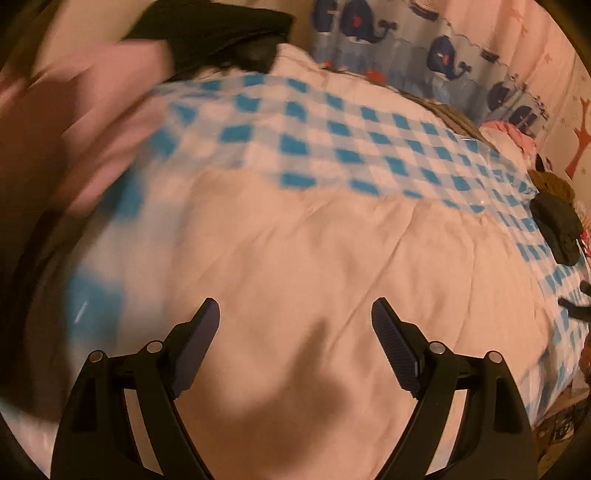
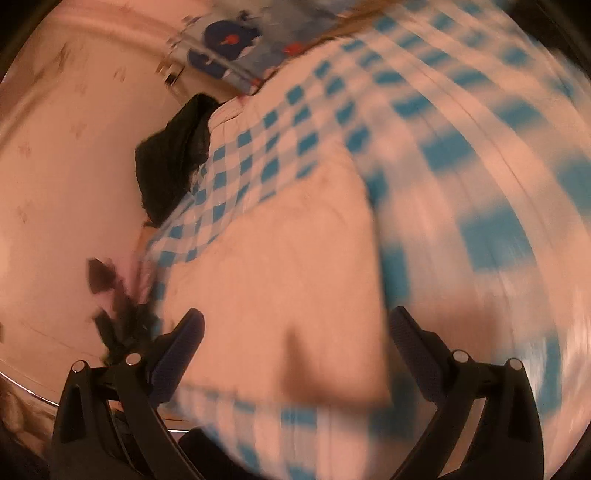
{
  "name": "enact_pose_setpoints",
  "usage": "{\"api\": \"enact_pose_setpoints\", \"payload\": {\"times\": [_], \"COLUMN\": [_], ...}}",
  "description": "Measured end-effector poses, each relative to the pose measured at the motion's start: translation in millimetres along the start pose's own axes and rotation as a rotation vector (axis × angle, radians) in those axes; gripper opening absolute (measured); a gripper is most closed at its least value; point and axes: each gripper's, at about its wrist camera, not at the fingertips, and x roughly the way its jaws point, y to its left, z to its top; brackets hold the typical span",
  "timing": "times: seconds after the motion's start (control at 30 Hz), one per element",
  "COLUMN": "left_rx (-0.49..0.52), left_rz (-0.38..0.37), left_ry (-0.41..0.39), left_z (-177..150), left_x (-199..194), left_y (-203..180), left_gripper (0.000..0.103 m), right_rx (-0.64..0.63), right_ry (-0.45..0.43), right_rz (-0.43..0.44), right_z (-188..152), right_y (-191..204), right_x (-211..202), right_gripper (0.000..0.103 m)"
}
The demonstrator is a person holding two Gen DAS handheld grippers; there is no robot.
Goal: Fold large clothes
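Motion blur smears the left third of the left wrist view and the right half of the right wrist view, so detail there is hard to read. Pale pink blurred mass (image 1: 92, 122) at upper left of the left view cannot be identified; could be cloth or a sleeve. Black crumpled fabric item (image 1: 221, 33) at the top edge is cut off by the frame. Dark small clothing pile (image 1: 557, 229) at the right rim is partly cropped, type unclear. In the right view a dark streaked shape (image 2: 118, 306) beside the left finger is too blurred to name.

Large pale cream garment (image 1: 295, 266) lies spread flat on the blue-and-white checked bedspread (image 1: 332, 140), filling the centre of both views; its far edge runs across the checks. Right view shows the same garment (image 2: 280, 266) with one corner edge against the checks (image 2: 258, 162). Whale-print blue fabric (image 1: 424, 59) sits beyond the bed, against a pink wall (image 1: 517, 44).

Left gripper (image 1: 295, 314): jaws spread wide, nothing between them, both fingers hanging above the cream garment, no visible contact. One ribbed pad (image 1: 397, 347) shows clearly.

Right gripper (image 2: 295, 328): jaws also spread wide, nothing pinched, over the near part of the garment; contact with the cloth cannot be told through the blur.
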Motion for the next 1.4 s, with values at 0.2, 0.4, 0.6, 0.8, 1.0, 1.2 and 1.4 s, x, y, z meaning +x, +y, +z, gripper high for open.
{"api": "enact_pose_setpoints", "payload": {"times": [0.2,0.4,0.6,0.8,1.0,1.2,1.4], "left_rx": [-0.165,-0.192,-0.172,0.004,0.235,0.376,0.194], "left_rz": [0.058,0.047,0.015,-0.060,-0.132,-0.048,0.085], "left_ry": [0.069,0.098,0.126,0.185,0.279,0.319,0.017], "left_z": [-48.9,-57.2,-56.4,-53.0,-62.8,-79.0,-56.2], "left_x": [-5.8,9.8,26.9,30.6,18.3,-7.6,-84.4], "left_y": [51.0,54.6,51.0,23.6,-31.9,-59.8,-36.4], "left_gripper": [0.081,0.081,0.082,0.080,0.079,0.082,0.082], "right_rx": [0.069,-0.007,-0.132,-0.178,-0.231,-0.114,-0.290], "right_ry": [0.020,0.054,0.141,0.288,0.347,0.135,-0.232], "right_rz": [0.074,0.081,0.162,0.317,0.447,0.257,0.039], "right_z": [-9.6,-4.2,-6.5,-30.8,-79.3,-69.6,-80.3], "right_y": [-26.1,-10.7,13.9,12.5,13.2,-33.1,17.6], "right_x": [14.8,53.6,78.7,57.0,-4.6,-56.1,-91.4], "right_gripper": [0.096,0.096,0.096,0.063,0.064,0.071,0.090]}}
